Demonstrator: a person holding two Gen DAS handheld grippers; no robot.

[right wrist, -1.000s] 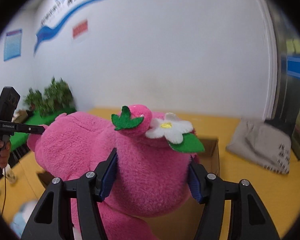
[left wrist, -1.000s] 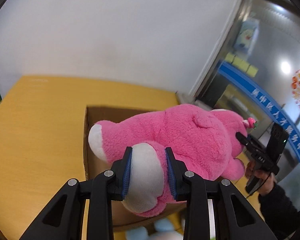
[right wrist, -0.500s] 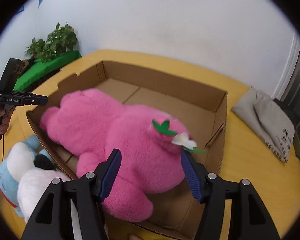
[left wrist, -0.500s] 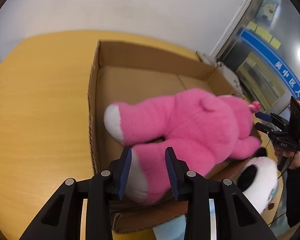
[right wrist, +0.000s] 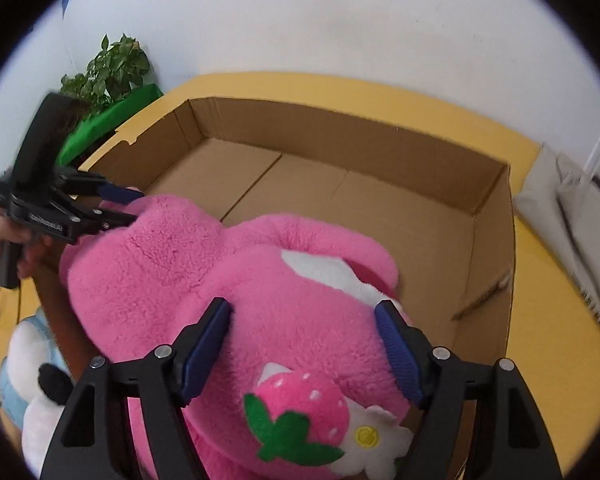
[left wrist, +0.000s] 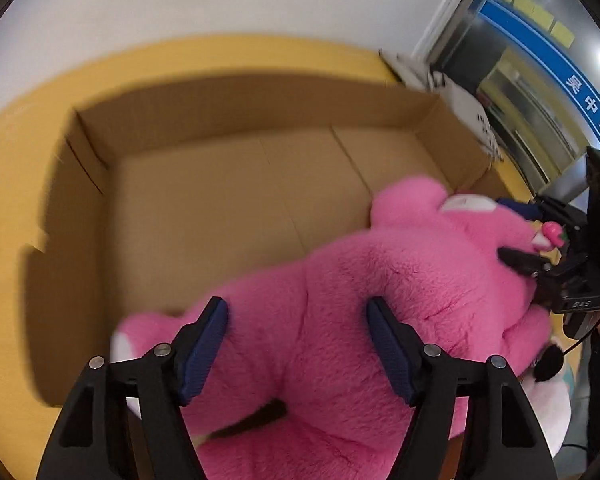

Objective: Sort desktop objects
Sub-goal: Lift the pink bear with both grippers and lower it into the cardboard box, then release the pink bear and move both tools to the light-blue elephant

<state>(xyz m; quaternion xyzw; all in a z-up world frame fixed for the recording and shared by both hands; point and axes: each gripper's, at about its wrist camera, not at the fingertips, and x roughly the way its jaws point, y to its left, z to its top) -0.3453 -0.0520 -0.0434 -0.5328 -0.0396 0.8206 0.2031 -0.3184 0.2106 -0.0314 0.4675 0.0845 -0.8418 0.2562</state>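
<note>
White wall backs a yellow counter [left wrist: 16, 184] on which an open cardboard box [left wrist: 228, 184] sits. Lying in the near part of that box is a large pink plush toy [left wrist: 400, 300], its body stretched across the box floor, with a felt strawberry and white flower [right wrist: 300, 412] on its head. The left tool [left wrist: 296, 344] hangs over the toy's leg end with its jaws opening; the blue pads [left wrist: 204, 344] stand spread to either side of the pink fur, which lies between them without being visibly squeezed. The right tool [right wrist: 304, 348] is over the head end, its jaws also opening, the pads [right wrist: 398, 352] wide apart with the plush head between them and the fur close against their inner faces. Beyond the box's near wall lies a white, pale-blue and black plush [right wrist: 24, 364]. A folded grey cloth [right wrist: 572, 224] rests on the counter past the box's far side, and a green potted plant [right wrist: 108, 68] stands by the wall.
</note>
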